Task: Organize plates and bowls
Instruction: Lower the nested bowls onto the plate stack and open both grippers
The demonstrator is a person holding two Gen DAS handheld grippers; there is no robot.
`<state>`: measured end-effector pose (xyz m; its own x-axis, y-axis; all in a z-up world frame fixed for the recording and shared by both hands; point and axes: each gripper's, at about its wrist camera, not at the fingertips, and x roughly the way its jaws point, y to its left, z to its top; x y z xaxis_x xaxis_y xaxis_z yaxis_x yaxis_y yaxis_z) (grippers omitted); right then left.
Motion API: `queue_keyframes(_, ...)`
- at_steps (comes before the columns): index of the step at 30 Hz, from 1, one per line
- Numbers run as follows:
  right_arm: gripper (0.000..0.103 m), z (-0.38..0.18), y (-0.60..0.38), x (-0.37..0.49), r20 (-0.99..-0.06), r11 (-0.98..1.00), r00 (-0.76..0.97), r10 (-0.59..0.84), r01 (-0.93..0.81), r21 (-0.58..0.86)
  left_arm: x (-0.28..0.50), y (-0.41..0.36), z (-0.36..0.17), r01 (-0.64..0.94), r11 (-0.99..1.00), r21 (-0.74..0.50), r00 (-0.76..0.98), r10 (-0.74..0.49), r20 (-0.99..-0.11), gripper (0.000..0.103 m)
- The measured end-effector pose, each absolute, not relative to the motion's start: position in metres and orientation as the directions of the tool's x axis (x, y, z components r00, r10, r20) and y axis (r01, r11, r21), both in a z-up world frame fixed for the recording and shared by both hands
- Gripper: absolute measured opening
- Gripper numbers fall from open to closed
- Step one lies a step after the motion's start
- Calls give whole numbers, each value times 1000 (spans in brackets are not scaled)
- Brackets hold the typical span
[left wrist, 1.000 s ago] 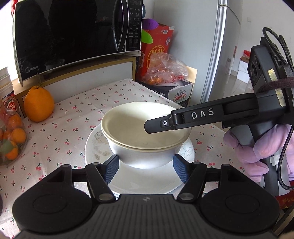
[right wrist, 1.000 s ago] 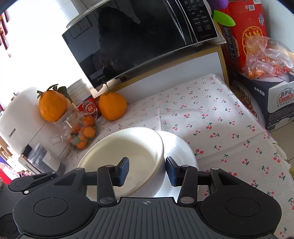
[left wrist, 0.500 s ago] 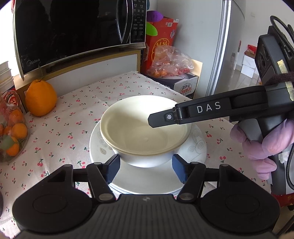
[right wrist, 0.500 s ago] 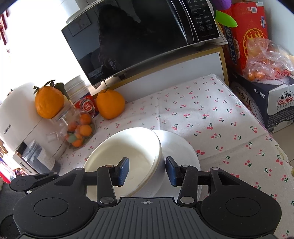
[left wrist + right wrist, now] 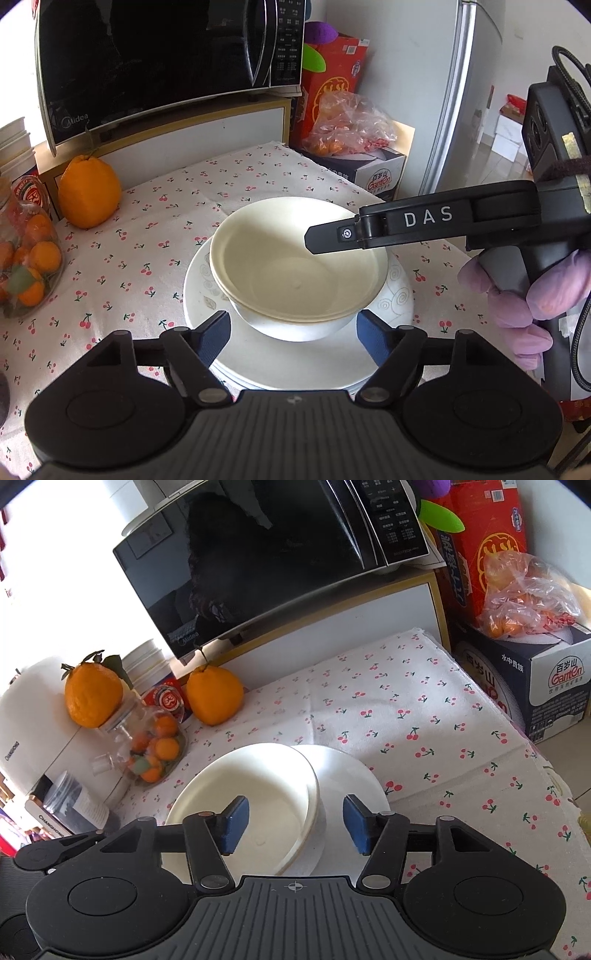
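Observation:
A cream bowl (image 5: 295,273) sits nested in a white bowl, on a stack of white plates (image 5: 295,362) with grey swirls. My left gripper (image 5: 295,338) straddles the white bowl's base. Its jaws are opening, and the blue pads (image 5: 218,336) stand just off the bowl's sides. In the right wrist view my right gripper (image 5: 295,823) straddles the near rim of the bowl (image 5: 266,786), above the plates (image 5: 343,771). Its jaws are opening too, with the rim between them and clear gaps either side. One right finger (image 5: 332,236) reaches over the bowl, held by a purple-gloved hand (image 5: 535,295).
On the cherry-print cloth (image 5: 166,221) are a large orange (image 5: 88,192) and a jar of small oranges (image 5: 26,266) at the left. A black microwave (image 5: 159,62) stands behind. A box with bagged oranges (image 5: 351,125) and a fridge (image 5: 461,92) lie beyond the table's right edge.
Both grippers' jaws have spread: the left pads came off the bowl's sides and the right pads off its rim. The bowls stay on the plates.

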<state>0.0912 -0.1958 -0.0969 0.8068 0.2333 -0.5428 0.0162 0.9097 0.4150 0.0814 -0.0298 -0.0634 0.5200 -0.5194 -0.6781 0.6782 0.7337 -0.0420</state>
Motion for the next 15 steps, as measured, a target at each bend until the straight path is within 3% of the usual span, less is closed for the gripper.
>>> queue_keyframes(6, 72, -88, -198, 82, -545, 920, 813, 207, 27, 390, 75, -29, -58, 669, 743, -31, 531, -507, -679, 78)
queue_keyframes(11, 74, -78, -198, 74, -552, 934, 811, 196, 17, 357, 70, -29, -50, 650, 759, -31, 547, -496, -675, 80)
queue_keyframes(15, 81, -71, -199, 68, -554, 942, 814, 176, 24, 335, 65, -30, -44, 631, 775, -35, 561, -488, -669, 84)
